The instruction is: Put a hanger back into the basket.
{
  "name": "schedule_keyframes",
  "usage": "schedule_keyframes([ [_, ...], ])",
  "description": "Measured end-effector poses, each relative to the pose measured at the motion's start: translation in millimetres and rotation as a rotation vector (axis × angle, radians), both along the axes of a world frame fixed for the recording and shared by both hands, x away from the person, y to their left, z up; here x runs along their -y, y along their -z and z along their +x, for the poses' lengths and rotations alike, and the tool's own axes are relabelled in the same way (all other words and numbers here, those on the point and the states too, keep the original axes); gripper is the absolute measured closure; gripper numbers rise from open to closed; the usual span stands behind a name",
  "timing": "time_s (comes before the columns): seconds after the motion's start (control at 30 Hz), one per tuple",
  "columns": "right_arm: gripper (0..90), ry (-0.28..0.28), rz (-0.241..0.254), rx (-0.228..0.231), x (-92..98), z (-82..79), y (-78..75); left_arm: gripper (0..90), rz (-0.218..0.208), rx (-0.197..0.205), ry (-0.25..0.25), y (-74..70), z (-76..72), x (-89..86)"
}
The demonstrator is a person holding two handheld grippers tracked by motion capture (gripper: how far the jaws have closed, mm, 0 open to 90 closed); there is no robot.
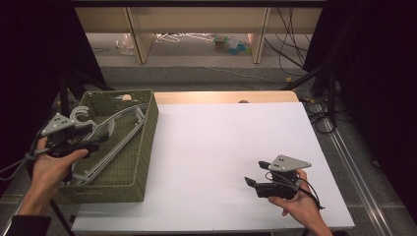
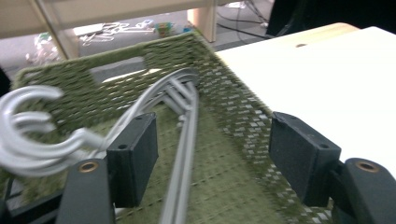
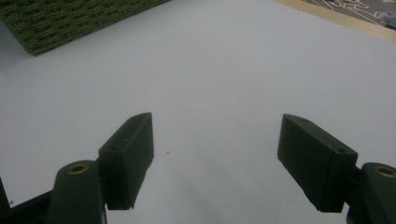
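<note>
Where the high view looks down on the table [image 1: 236, 147], the left gripper [image 1: 101, 133] hangs over the near left part of the basket [image 1: 147, 142], jaws apart and pointing across it; the hangers [image 1: 115, 135] lie in the basket just under and beyond its jaws, hooks beside the gripper's grey plate; the right gripper [image 1: 255, 173] rests low over the white sheet, jaws spread, well apart from the basket, nothing between them. In the left gripper view, the left gripper [image 2: 212, 154] stands wide open; the hangers [image 2: 182, 140] run between its jaws without either pad touching them, hooks curling off to the left; the basket [image 2: 224, 107] wall rises ahead and to the right. In the right gripper view, the right gripper [image 3: 217, 158] is open over bare table [image 3: 224, 70]; a basket [image 3: 60, 18] corner lies far ahead to the left.
</note>
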State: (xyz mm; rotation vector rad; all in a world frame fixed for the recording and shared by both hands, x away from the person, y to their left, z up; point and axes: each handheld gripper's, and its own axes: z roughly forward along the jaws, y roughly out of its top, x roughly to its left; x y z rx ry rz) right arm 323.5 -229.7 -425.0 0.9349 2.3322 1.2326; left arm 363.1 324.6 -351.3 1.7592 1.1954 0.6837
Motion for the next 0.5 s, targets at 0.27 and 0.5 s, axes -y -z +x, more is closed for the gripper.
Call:
schedule_keyframes([
  [0.27, 28.0, -0.005, -0.002, 0.006, -0.1, 0.4, 0.3, 27.7, -0.001, 0.025, 0.069, 0.9, -12.3, 32.4],
  [0.5, 27.3, 0.003, 0.004, 0.010, 0.2, 0.2, 0.1, 25.9, -0.024, 0.044, 0.110, 2.0, -19.8, 53.1],
])
